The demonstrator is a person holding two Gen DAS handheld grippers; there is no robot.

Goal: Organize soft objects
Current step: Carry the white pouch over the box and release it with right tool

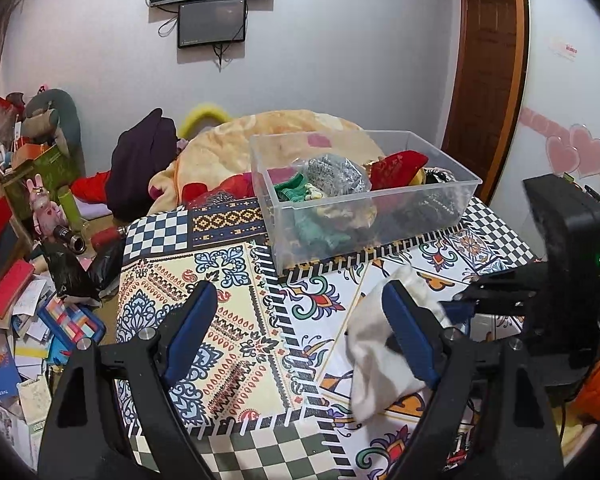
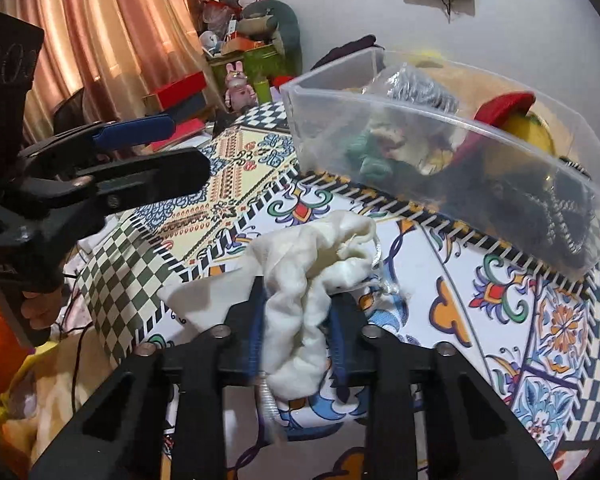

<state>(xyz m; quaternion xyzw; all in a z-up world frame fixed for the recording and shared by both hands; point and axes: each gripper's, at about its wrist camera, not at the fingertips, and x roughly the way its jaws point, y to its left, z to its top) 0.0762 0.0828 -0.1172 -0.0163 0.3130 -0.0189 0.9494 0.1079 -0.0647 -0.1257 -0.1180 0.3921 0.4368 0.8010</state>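
Observation:
A crumpled white cloth (image 2: 320, 264) lies on the patterned table (image 1: 236, 304); it also shows in the left wrist view (image 1: 374, 364). My right gripper (image 2: 298, 304) is shut on the white cloth, its blue pads (image 2: 257, 332) pinching the cloth's near end. My left gripper (image 1: 300, 308) is open and empty, just left of the cloth, with its right finger in front of it. A clear plastic bin (image 1: 364, 196) holding several soft items stands at the table's far side, also seen in the right wrist view (image 2: 452, 148).
A heaped blanket (image 1: 260, 136) and dark clothes (image 1: 144, 160) lie behind the bin. Books, boxes and toys clutter the floor at left (image 1: 40, 300). The table's left edge (image 1: 120, 280) drops off to that clutter.

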